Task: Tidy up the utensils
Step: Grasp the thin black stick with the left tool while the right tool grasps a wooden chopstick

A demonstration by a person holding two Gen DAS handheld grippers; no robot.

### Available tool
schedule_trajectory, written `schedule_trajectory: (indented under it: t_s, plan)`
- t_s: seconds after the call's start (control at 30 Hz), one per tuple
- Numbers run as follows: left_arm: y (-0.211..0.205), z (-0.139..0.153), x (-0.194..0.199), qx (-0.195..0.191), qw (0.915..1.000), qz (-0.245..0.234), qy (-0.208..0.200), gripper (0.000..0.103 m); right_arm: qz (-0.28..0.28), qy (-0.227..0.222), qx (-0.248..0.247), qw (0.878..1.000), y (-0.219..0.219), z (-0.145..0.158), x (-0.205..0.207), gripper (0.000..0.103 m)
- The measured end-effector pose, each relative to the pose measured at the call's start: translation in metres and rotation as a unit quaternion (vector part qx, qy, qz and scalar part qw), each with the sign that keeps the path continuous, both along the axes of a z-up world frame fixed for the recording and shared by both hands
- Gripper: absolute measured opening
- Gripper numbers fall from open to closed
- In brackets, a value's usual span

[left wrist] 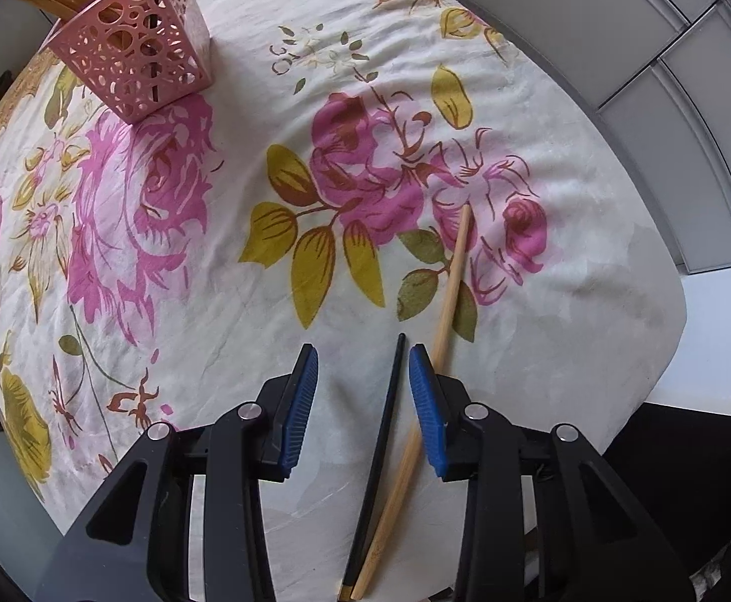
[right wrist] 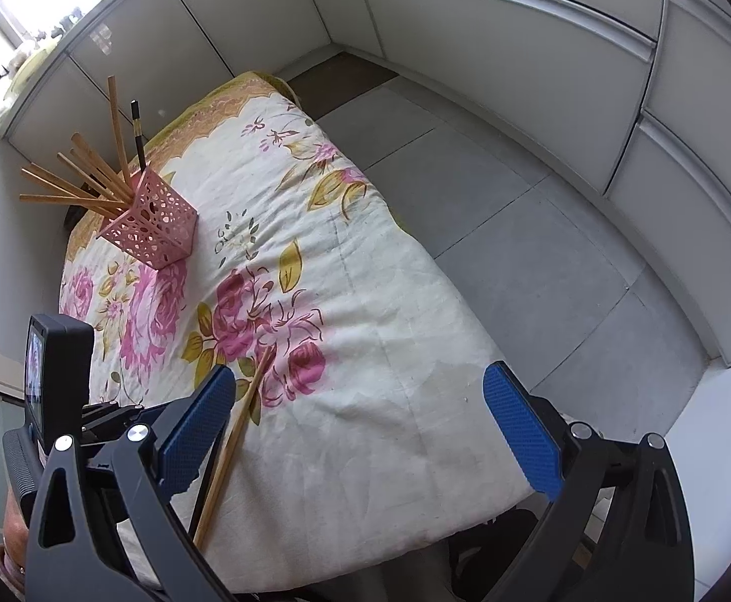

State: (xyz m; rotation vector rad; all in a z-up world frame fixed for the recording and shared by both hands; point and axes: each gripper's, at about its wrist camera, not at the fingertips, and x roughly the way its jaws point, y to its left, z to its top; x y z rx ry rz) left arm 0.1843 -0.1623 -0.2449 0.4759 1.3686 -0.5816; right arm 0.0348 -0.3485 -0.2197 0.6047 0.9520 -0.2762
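A black chopstick [left wrist: 383,446] and a bamboo chopstick [left wrist: 443,321] lie side by side on the floral cloth [left wrist: 245,301]. My left gripper [left wrist: 363,366] is open just above them, with the black chopstick between its blue pads and the bamboo one passing under the right pad. A pink perforated holder [left wrist: 140,57] with several chopsticks stands at the far left; it also shows in the right wrist view [right wrist: 152,223]. My right gripper [right wrist: 360,401] is open and empty, raised over the near right of the cloth. The bamboo chopstick [right wrist: 237,431] lies by its left finger.
The cloth covers a table [right wrist: 365,301] that ends at the right over a grey tiled floor [right wrist: 541,231]. White cabinet fronts [right wrist: 491,15] run along the back. The left gripper's camera body [right wrist: 57,376] sits at the lower left of the right wrist view.
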Motion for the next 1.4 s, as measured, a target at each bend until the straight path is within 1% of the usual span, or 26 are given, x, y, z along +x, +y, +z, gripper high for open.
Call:
schedule_trajectory:
  t_s: [0.1,0.17,0.2,0.27,0.33,0.47,0.53,0.67,0.83,1.0,1.07,1.1,1.17,1.27,1.33,1.4]
  plan:
    - [-0.005,-0.003,-0.005,0.005,0.9999,-0.011,-0.001,0.036,-0.002,0.004,0.007,1.0,-0.002,-0.001,0.001,0.096]
    - [-0.008,-0.008,-0.008,0.014,0.9998,-0.017,0.0,0.024,-0.002,0.005,0.007,1.0,-0.002,-0.002,0.002,0.096]
    - [-0.009,-0.012,-0.009,0.022,0.9995,-0.021,0.001,0.014,-0.002,0.006,0.008,1.0,-0.002,-0.002,0.002,0.096]
    - [-0.012,-0.014,-0.015,0.026,0.9991,-0.031,-0.008,0.011,-0.004,0.007,0.011,1.0,-0.002,-0.002,0.002,0.096]
    - [-0.014,-0.015,-0.018,0.025,0.9989,-0.039,-0.012,0.003,-0.005,0.01,0.013,1.0,-0.002,-0.004,0.003,0.096]
    - [-0.026,-0.015,-0.033,0.015,0.9987,-0.041,-0.026,0.003,0.0,0.017,0.02,1.0,0.001,-0.007,0.007,0.096]
    - [-0.023,-0.013,-0.034,0.007,0.9988,-0.036,-0.032,0.003,0.003,0.024,0.025,0.999,0.004,-0.01,0.011,0.096]
    - [-0.009,-0.004,-0.035,-0.002,0.9985,-0.027,-0.048,0.003,0.005,0.043,0.045,0.998,0.01,-0.021,0.026,0.096]
    - [0.011,0.018,-0.031,-0.013,0.9954,-0.011,-0.094,0.003,0.017,0.074,0.106,0.991,0.025,-0.04,0.054,0.096]
    - [0.035,0.039,-0.026,-0.02,0.9903,0.013,-0.137,0.003,0.024,0.088,0.117,0.989,0.044,-0.045,0.076,0.096]
    - [0.044,0.043,-0.017,-0.024,0.9892,0.021,-0.143,0.003,0.026,0.097,0.12,0.988,0.052,-0.049,0.084,0.096]
    - [0.049,0.044,-0.016,-0.024,0.9885,0.025,-0.147,0.003,0.027,0.104,0.118,0.987,0.057,-0.051,0.088,0.095]
    - [0.057,0.047,-0.016,-0.028,0.9873,0.032,-0.153,0.003,0.03,0.119,0.111,0.986,0.064,-0.057,0.096,0.087]
    - [0.067,0.047,-0.013,-0.034,0.9862,0.042,-0.156,0.003,0.026,0.15,0.092,0.984,0.073,-0.069,0.108,0.081]
    - [0.073,0.049,-0.011,-0.038,0.9858,0.048,-0.157,0.003,0.023,0.154,0.059,0.986,0.08,-0.068,0.114,0.076]
    - [0.079,0.051,-0.009,-0.04,0.9846,0.054,-0.161,0.003,0.025,0.164,0.016,0.986,0.092,-0.068,0.122,0.076]
